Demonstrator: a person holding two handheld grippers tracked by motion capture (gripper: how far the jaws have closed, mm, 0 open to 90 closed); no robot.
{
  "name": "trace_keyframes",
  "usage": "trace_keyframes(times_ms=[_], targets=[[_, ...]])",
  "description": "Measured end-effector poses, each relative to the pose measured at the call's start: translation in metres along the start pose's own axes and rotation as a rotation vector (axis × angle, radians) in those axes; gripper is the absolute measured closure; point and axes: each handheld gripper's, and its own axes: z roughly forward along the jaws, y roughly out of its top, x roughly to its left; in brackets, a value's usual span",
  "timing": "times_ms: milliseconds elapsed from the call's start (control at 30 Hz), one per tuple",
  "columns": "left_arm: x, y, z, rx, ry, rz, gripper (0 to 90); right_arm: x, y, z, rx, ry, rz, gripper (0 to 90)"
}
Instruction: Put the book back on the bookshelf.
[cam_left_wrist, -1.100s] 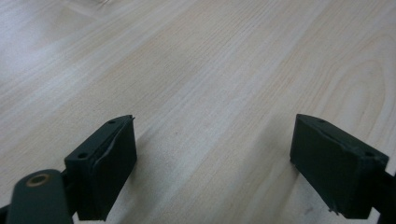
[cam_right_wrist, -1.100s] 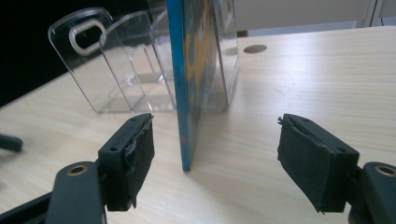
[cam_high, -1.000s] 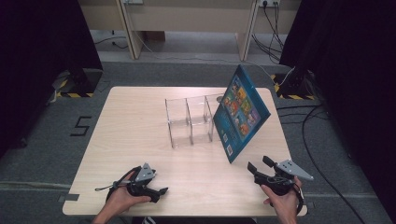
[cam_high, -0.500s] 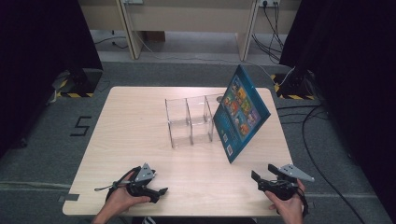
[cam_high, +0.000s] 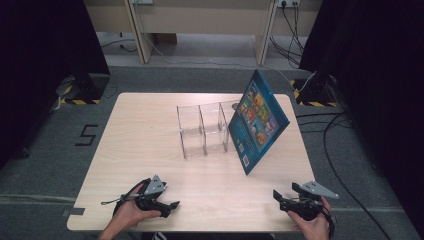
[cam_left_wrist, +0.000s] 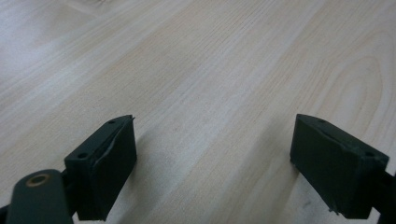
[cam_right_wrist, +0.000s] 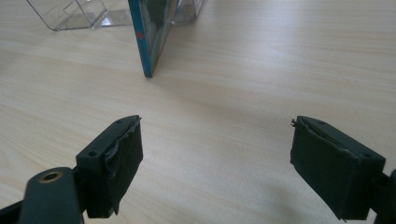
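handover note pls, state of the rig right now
Left gripper: open, nothing between the jaws, at the near left edge of the table.
Right gripper: jaws have just been opening, now wide and empty, at the near right edge, pointed toward the book.
Book: blue picture book standing tilted, leaning against the right end of the clear acrylic organizer, bottom edge on the tabletop, outside the compartments.
Organizer: mid-table, its compartments look empty.
Done: book propped against the organizer, neither gripper on it.
Left: probably getting the book into a compartment, if that is the goal.
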Motion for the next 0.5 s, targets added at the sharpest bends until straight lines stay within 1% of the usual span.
trace_keyframes(times_ms=[33, 67, 100, 167, 200, 233, 267, 300, 367, 500], targets=[[0.0, 0.0, 0.0, 0.0, 0.0, 0.0, 13.5, 0.001, -0.001, -0.001, 0.013, 0.0, 0.021, 17.6], [0.0, 0.0, 0.0, 0.0, 0.0, 0.0, 13.5, 0.0, -0.002, -0.001, 0.013, -0.002, 0.005, 17.5], [0.0, 0.0, 0.0, 0.0, 0.0, 0.0, 13.5, 0.0, -0.004, -0.002, 0.026, 0.001, 0.012, 17.1], [0.0, 0.0, 0.0, 0.0, 0.0, 0.0, 13.5, 0.001, -0.005, -0.003, 0.034, 0.001, 0.022, 16.9], [0.0, 0.0, 0.0, 0.001, 0.0, 0.001, 13.5, 0.0, -0.006, -0.003, 0.036, -0.005, 0.002, 16.8], [0.0, 0.0, 0.0, 0.0, 0.0, 0.0, 13.5, 0.001, -0.007, -0.003, 0.044, -0.006, 0.007, 16.8], [0.0, 0.0, 0.0, 0.0, 0.0, 0.0, 13.5, 0.0, -0.008, -0.003, 0.052, -0.009, -0.004, 16.7], [0.0, 0.0, 0.0, 0.0, 0.0, 0.0, 13.5, 0.001, -0.01, -0.002, 0.079, -0.015, -0.004, 16.7], [0.0, 0.0, 0.0, 0.0, 0.0, 0.0, 13.5, 0.002, -0.013, -0.001, 0.108, -0.015, -0.008, 17.1], [0.0, 0.0, 0.0, 0.0, 0.0, 0.0, 13.5, 0.002, -0.013, -0.001, 0.113, -0.012, -0.013, 17.5]])
